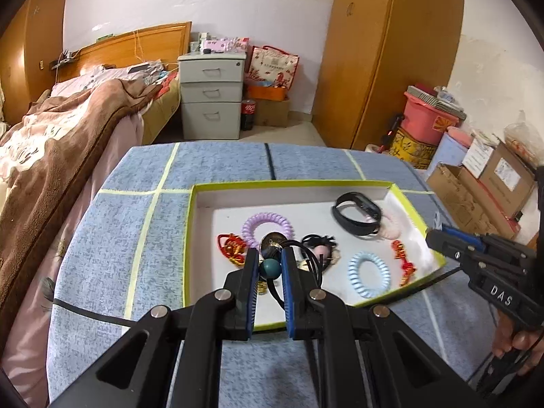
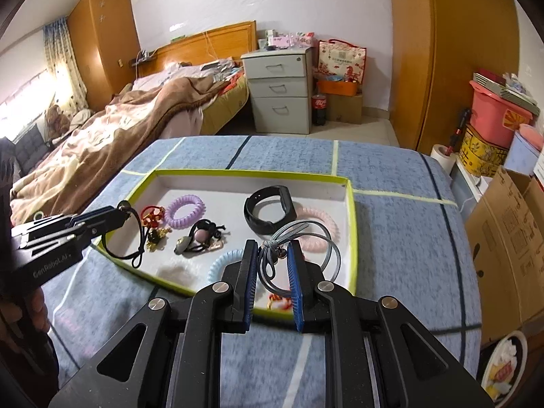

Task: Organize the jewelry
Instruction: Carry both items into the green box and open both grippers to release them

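Left hand-held gripper [image 1: 270, 265] is clamped on a black hair tie with a teal bead [image 1: 270, 268], and the right hand-held gripper [image 2: 271, 258] on a grey hair tie [image 2: 289, 238], both over the tray's [image 2: 350, 204] six o'clock edge. By my judgement sorting is mid-way: coil ties, charms and a black wristband [image 2: 268, 209] lie in the tray.

The shallow green-rimmed white tray [image 2: 352, 204] is crowded with trinkets; the blue checked tablecloth [image 2: 401, 238] around it lies bare.

bed [image 1: 68, 125] left | grey drawer unit [image 1: 210, 95] | cola bottle [image 1: 248, 114] | wardrobe [image 1: 384, 51] right
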Demonstrator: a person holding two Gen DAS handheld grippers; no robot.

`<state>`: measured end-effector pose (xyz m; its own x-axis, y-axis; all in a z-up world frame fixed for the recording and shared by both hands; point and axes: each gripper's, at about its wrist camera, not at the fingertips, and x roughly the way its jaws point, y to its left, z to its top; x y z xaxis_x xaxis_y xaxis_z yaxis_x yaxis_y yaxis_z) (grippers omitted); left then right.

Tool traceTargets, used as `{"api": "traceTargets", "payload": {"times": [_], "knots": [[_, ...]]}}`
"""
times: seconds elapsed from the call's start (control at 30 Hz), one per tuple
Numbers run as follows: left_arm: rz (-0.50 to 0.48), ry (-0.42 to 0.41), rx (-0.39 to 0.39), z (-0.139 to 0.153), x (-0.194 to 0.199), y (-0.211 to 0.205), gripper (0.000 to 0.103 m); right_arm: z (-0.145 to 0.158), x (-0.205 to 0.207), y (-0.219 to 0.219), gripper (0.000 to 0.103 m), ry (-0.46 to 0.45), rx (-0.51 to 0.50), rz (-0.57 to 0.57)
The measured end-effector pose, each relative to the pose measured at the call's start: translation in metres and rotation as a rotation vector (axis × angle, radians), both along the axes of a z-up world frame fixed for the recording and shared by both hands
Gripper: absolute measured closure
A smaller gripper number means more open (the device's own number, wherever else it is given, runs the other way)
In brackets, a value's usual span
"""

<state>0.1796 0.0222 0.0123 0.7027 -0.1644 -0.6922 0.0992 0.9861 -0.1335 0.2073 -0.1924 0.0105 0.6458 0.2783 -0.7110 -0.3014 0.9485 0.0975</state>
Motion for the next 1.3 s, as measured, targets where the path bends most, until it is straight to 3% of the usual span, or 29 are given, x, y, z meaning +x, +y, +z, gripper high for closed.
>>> {"api": "traceTargets", "payload": {"times": [0.3, 0.87, 0.97, 1.07, 1.13, 1.2, 1.3], "knots": [[0.036, 0.061, -0.008, -0.022, 0.011, 0.011, 0.089, -0.022, 0.02, 0.023, 0.085, 0.058, -0.031, 0.037], [0.043, 0.078, 0.003, -0.026, 0.012, 0.012, 0.088, -0.036, 0.027, 0.031, 0.085, 0.096, -0.055, 0.061], [0.038, 0.079, -0.001, -0.026, 0.01, 0.012, 0.077, -0.038, 0.027, 0.032, 0.085, 0.097, -0.057, 0.06], [0.042, 0.078, 0.008, -0.026, 0.009, 0.011, 0.075, -0.039, 0.026, 0.032, 0.085, 0.1, -0.06, 0.06], [0.041, 0.079, 0.005, -0.026, 0.009, 0.011, 0.072, -0.04, 0.026, 0.032, 0.08, 0.101, -0.067, 0.053], [0.047, 0.079, 0.004, -0.026, 0.009, 0.011, 0.07, -0.04, 0.027, 0.032, 0.064, 0.104, -0.058, 0.049], [0.05, 0.074, 0.011, -0.024, 0.006, 0.011, 0.069, -0.038, 0.024, 0.031, 0.061, 0.099, -0.045, 0.047]]}}
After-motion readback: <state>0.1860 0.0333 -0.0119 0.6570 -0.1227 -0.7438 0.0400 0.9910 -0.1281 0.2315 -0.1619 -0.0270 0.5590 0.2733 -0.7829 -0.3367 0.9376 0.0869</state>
